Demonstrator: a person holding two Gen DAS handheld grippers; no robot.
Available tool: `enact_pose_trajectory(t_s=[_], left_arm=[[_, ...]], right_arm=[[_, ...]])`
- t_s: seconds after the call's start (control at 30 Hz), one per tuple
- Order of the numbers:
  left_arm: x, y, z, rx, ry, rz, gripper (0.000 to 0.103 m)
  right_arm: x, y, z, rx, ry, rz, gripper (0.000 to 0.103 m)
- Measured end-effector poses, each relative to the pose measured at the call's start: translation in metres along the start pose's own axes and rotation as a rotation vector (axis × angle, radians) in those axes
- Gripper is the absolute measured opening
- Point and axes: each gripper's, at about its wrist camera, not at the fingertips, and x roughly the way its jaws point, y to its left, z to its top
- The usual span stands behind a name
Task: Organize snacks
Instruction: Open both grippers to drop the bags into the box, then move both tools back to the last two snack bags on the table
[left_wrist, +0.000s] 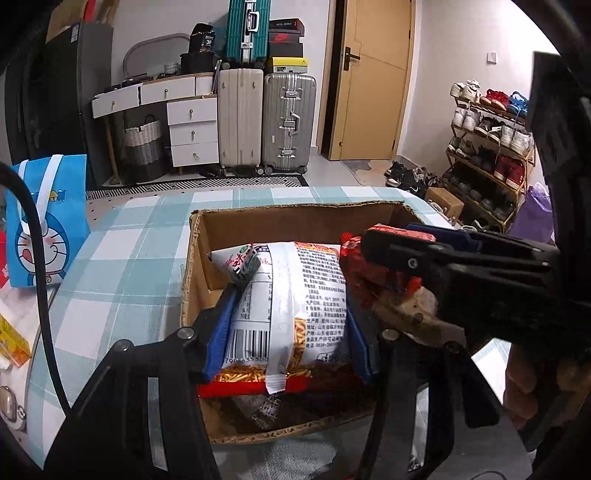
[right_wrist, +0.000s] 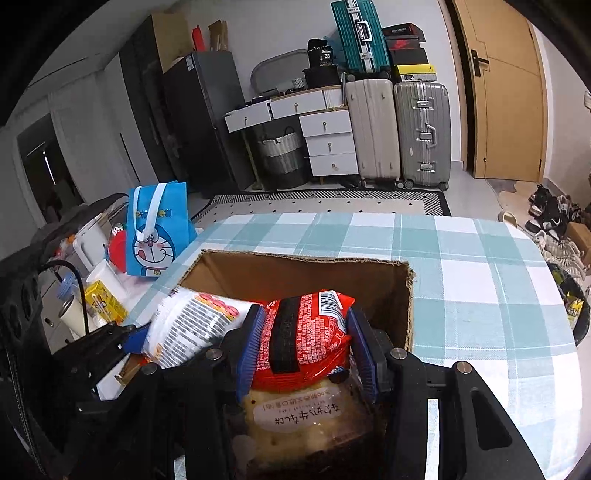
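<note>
The white pack (left_wrist: 288, 306), long axis running up the frame, hangs pinched in the left tongs (left_wrist: 288, 314) over the box (left_wrist: 295, 218); the right tongs (right_wrist: 303, 343) pinch the red pack (right_wrist: 303, 332) beside it, lower centre.

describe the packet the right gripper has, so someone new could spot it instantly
Find the open cardboard box on the teal-and-white checked tablecloth. Above its near right part, the right gripper is closed on a red snack packet. It is red with dense white print, a black band down its middle and a barcode at the top, unlike the mostly white packet beside it and the pale cracker pack underneath.
</note>
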Motion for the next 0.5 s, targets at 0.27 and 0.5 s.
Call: enact_pose_trajectory(t_s=[0.27, 0.5], left_arm=[[-0.029, 0.007, -0.003, -0.001, -0.014, -0.047, 0.082], [-0.067, 0.016, -0.022, -0.02, -0.022, -0.038, 0.102]], right_arm=[[-0.039, 0.004, -0.01, -0.057, -0.084, 0.039, 0.092], [-0.073, -0.005, -0.029, -0.037, -0.079, 0.024, 0.102]])
